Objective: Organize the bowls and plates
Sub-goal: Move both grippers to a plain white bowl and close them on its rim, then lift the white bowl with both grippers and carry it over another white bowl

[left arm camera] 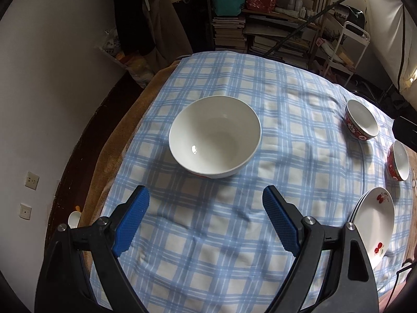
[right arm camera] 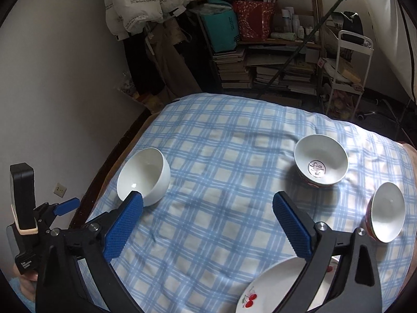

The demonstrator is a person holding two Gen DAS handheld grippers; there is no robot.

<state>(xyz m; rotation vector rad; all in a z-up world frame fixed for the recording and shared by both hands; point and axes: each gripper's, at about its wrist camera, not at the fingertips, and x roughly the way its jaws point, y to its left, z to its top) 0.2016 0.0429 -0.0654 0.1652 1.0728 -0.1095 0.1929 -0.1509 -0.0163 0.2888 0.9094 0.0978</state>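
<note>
A large white bowl (left arm camera: 215, 137) (right arm camera: 143, 176) stands on the blue checked tablecloth (left arm camera: 234, 221) (right arm camera: 208, 208). Just short of it hangs my left gripper (left arm camera: 206, 195), open and empty. Two small red-patterned bowls (left arm camera: 361, 120) (left arm camera: 398, 160) sit at the right; the right wrist view shows them too (right arm camera: 321, 163) (right arm camera: 385, 212). A stack of white cherry-print plates (left arm camera: 375, 224) (right arm camera: 273, 287) lies near the front right. My right gripper (right arm camera: 208, 200) is open and empty, above the cloth between the bowls, with the plates under its right finger. The left gripper (right arm camera: 65, 206) shows at the far left there.
A bookshelf (right arm camera: 273, 60) with stacked books and bags stands behind the table, with a white trolley (right arm camera: 349, 78) to its right. A white wall (left arm camera: 52, 104) runs along the left. The table's left edge shows a tan underlay (left arm camera: 112, 172). A small cup (left arm camera: 74, 219) lies at the left.
</note>
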